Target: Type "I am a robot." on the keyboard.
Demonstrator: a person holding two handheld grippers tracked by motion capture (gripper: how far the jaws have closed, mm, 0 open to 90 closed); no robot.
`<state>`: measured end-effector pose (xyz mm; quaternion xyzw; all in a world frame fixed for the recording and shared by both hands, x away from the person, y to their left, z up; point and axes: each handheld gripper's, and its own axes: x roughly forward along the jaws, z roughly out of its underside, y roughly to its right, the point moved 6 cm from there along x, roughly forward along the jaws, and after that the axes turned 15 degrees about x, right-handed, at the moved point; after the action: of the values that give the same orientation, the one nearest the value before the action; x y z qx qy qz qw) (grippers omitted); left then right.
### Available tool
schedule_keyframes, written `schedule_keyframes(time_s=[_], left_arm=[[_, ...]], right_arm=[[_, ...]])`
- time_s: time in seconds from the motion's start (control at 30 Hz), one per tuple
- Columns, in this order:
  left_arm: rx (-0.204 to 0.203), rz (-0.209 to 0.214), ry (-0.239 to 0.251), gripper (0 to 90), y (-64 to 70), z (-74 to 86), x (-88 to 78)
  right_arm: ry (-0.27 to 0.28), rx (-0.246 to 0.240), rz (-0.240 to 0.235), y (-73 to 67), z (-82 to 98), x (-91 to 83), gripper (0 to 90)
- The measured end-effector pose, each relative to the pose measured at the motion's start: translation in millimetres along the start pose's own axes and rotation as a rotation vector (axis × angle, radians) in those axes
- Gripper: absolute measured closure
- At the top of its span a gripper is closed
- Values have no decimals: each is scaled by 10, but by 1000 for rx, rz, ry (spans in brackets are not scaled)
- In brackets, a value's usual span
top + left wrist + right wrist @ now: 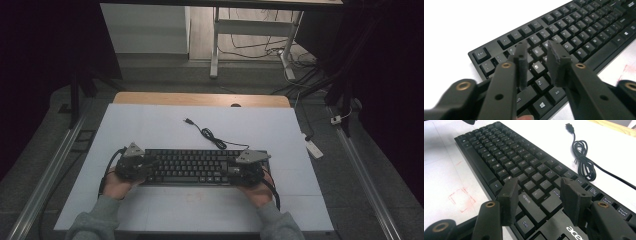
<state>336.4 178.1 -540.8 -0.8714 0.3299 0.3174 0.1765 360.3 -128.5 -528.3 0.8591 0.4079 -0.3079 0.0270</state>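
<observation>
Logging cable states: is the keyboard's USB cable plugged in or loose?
Loose. The cable lies partly coiled on the white table behind the keyboard, its plug lying free.

Both forearms wore grey-green sleeves with ribbed cuffs, entering at the bottom of the high view. The left gripper (133,164) and right gripper (246,166) were black, each topped by a grey three-cornered plate, with a black cable looping back past the hand toward the lower frame. In the gripper views, the matte black arms carried brass-ringed rivets and small plain holes, ending in dark, rough-edged rectangular pads (556,62).
</observation>
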Motion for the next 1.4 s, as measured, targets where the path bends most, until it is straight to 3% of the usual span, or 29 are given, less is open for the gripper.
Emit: schedule_keyframes(time_s=[0.23,0.87,1.4], left_arm=[[-18,6,-21,884,-35,66,47],[-21,1,-78,888,-42,162,198],[-15,0,-86,889,-42,188,231]], right_arm=[[-5,-4,1,-4,4,4,489],[-12,-4,5,-2,18,22,486],[-13,-2,7,0,20,22,485]])
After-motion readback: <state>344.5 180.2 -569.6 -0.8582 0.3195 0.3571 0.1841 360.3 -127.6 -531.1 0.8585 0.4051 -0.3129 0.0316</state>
